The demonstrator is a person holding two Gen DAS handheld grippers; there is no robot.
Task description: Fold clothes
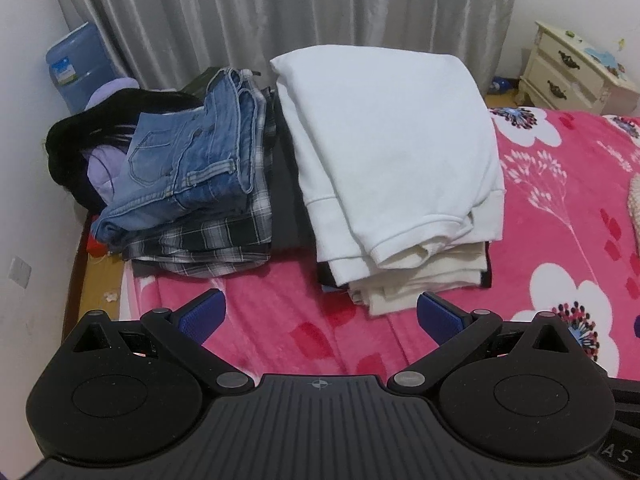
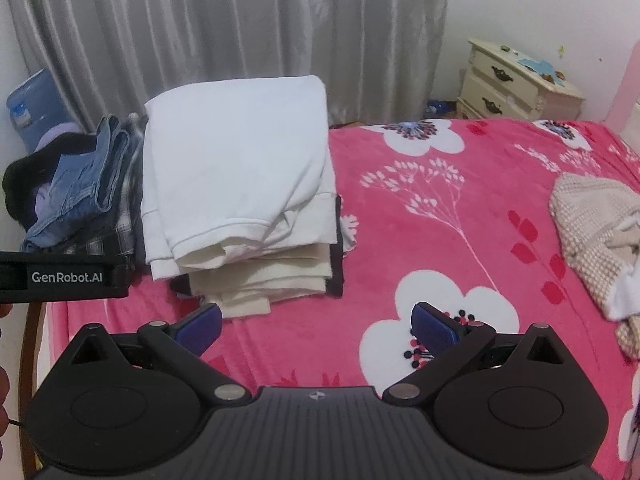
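Observation:
A folded white sweatshirt (image 1: pixel 384 148) tops a stack of cream and dark clothes on the pink floral blanket (image 1: pixel 280 320); it also shows in the right wrist view (image 2: pixel 236 160). To its left lie folded jeans (image 1: pixel 192 160) on a plaid shirt (image 1: pixel 208 240). An unfolded beige knit garment (image 2: pixel 596 232) lies crumpled at the right. My left gripper (image 1: pixel 320 316) is open and empty, just in front of the white stack. My right gripper (image 2: pixel 318 324) is open and empty over the blanket (image 2: pixel 440 220), right of the stack.
A black and lilac garment heap (image 1: pixel 84 152) lies at the far left by a blue water jug (image 1: pixel 76 64). Grey curtains (image 1: pixel 280 12) hang behind. A cream nightstand (image 2: pixel 516 84) stands at the back right. The bed's wooden edge (image 1: pixel 80 280) runs along the left.

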